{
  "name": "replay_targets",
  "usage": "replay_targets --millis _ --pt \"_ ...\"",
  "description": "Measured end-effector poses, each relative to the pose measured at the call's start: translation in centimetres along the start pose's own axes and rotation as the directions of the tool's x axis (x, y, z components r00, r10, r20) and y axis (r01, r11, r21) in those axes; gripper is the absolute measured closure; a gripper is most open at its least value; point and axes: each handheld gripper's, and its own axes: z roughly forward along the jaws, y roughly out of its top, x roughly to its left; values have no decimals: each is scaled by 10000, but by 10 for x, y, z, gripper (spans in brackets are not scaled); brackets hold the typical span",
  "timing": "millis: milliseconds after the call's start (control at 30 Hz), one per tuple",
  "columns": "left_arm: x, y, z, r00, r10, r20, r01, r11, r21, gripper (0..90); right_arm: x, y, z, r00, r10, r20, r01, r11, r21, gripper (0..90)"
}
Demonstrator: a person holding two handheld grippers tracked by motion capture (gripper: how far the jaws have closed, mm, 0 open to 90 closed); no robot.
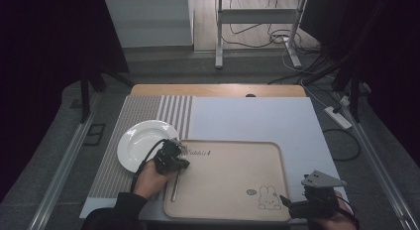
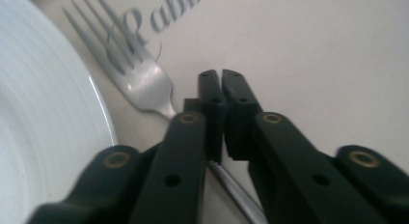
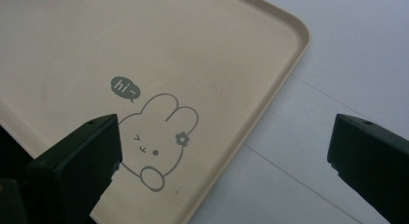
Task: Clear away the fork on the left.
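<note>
On the "hi~" rabbit tray (image 3: pixel 72 50), left tool (image 2: pixel 219 89) clamps a fork (image 2: pixel 140 81), right tool (image 3: pixel 224 151) gapes

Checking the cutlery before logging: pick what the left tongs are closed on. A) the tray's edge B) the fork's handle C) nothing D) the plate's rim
B: in the left gripper view the left tongs pinch the fork at its handle, beside the plate.
</note>
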Motion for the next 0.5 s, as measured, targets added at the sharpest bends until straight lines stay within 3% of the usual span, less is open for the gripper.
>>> replay_targets --millis 133,200,233,267,500 --pt "-3 1 -6 9998 160 142 -152 9983 -565 743 0 0 0 10000 1 3 -1 10000 -5 0" --pt "-5 1 -8 9995 302 50 -297 9968 -741 653 0 0 0 10000 9 9 -9 10000 -9 0" --pt "-5 1 -8 9993 371 11 -369 9960 -810 564 0 0 0 10000 19 16 -19 10000 -12 0" --pt "-5 0 -9 9991 421 -60 -425 9955 -842 564 0 0 0 10000 19 16 -19 10000 -12 0" --pt "-3 -3 -12 9991 429 -74 -435 9899 -1346 284 0 0 0 10000 40 51 -40 10000 -26 0"
